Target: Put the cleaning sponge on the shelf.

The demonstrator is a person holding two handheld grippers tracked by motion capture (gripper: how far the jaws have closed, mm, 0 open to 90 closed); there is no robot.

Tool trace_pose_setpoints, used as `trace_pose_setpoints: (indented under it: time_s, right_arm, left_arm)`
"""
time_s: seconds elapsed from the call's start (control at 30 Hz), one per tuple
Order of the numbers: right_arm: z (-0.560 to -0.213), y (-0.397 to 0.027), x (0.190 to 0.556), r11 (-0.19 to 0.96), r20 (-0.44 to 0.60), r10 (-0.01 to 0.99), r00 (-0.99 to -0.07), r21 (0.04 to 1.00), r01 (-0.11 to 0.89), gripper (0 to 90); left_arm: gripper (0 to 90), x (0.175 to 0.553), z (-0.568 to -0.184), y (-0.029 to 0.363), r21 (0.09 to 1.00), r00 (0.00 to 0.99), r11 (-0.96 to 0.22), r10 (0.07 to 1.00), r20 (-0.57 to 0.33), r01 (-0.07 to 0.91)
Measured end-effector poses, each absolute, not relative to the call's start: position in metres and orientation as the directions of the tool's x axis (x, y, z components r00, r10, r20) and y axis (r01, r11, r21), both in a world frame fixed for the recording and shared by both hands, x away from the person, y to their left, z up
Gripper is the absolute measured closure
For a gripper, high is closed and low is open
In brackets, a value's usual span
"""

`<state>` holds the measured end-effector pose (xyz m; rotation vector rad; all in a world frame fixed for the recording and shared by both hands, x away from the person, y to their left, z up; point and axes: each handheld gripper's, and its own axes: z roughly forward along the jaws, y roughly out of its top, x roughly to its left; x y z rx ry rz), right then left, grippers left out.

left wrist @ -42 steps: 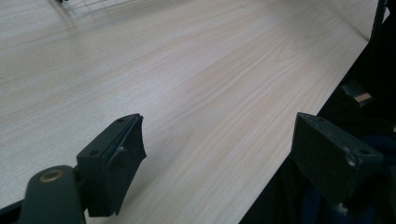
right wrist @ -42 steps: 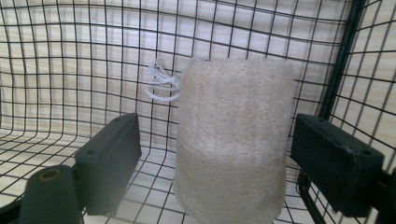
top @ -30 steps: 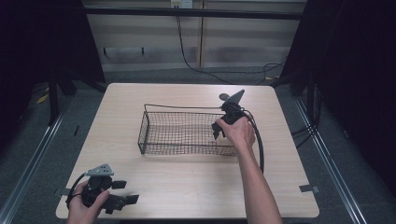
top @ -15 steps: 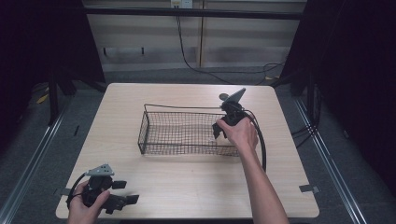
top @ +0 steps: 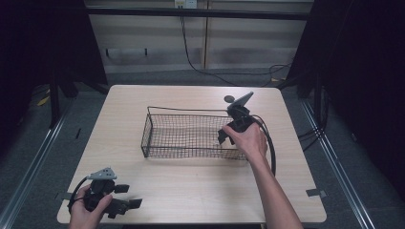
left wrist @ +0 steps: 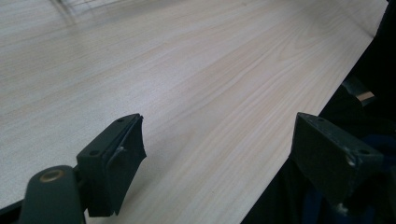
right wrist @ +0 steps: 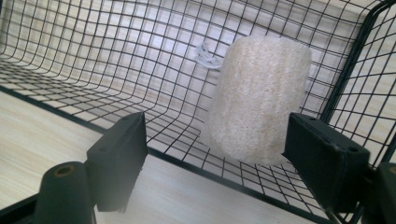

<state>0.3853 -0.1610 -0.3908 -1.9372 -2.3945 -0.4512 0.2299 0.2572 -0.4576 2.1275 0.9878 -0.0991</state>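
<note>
My right claw point(right wrist: 212, 163) is wide, jaws just been closing, nothing pinched; loofah point(right wrist: 257, 100) stands inside basket point(top: 191, 136) corner. I'd clear the wire before grabbing. Left claw point(left wrist: 219, 154) wide, idle.

text: none legible | labels: none | numbers: none | signs: none

Worktop point(top: 191, 191): pale wood-grain laminate, rounded corners, evenly lit from above. Floor point(top: 43, 157): grey carpet with metal rails point(top: 36, 157) along both sides of the worktop. Back wall point(top: 143, 43): light panels, a black cable point(top: 191, 57) hanging down it. Black curtains point(top: 363, 71) at left and right.
</note>
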Motion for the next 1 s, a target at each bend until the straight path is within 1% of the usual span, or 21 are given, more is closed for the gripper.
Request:
trace_pose_setpoints:
  time_s: [0.03,0.07,0.2,0.3,0.4,0.57,0.77,1.0]
  right_arm:
    - [-0.391,-0.161,0.385,0.184,0.202,0.953,-0.225,0.205,0.961,21.9]
    - [-0.390,-0.160,0.382,0.199,0.200,0.949,-0.244,0.223,0.954,22.6]
    - [-0.389,-0.158,0.376,0.218,0.206,0.941,-0.268,0.236,0.947,22.7]
    - [-0.388,-0.157,0.373,0.230,0.192,0.941,-0.279,0.241,0.943,23.0]
    - [-0.384,-0.157,0.367,0.240,0.203,0.933,-0.298,0.264,0.934,23.3]
    - [-0.382,-0.160,0.358,0.258,0.206,0.925,-0.319,0.274,0.926,23.5]
    - [-0.383,-0.162,0.349,0.270,0.209,0.920,-0.333,0.277,0.922,23.8]
    - [-0.382,-0.168,0.336,0.269,0.227,0.910,-0.347,0.312,0.911,24.7]
  left_arm:
    - [17.3,0.230,-0.458,0.257,0.616,0.696,-0.400,0.618,-0.365,0.679]
    - [17.3,0.230,-0.458,0.257,0.615,0.695,-0.400,0.619,-0.366,0.680]
    - [17.3,0.230,-0.458,0.257,0.617,0.697,-0.402,0.618,-0.362,0.677]
    - [17.3,0.230,-0.458,0.257,0.614,0.697,-0.403,0.616,-0.366,0.678]
    - [17.3,0.230,-0.458,0.257,0.614,0.697,-0.402,0.617,-0.366,0.679]
    - [17.3,0.230,-0.458,0.257,0.614,0.695,-0.401,0.619,-0.365,0.680]
    - [17.3,0.230,-0.458,0.257,0.614,0.693,-0.399,0.621,-0.366,0.681]
    - [17.3,0.230,-0.458,0.257,0.613,0.690,-0.395,0.624,-0.367,0.684]
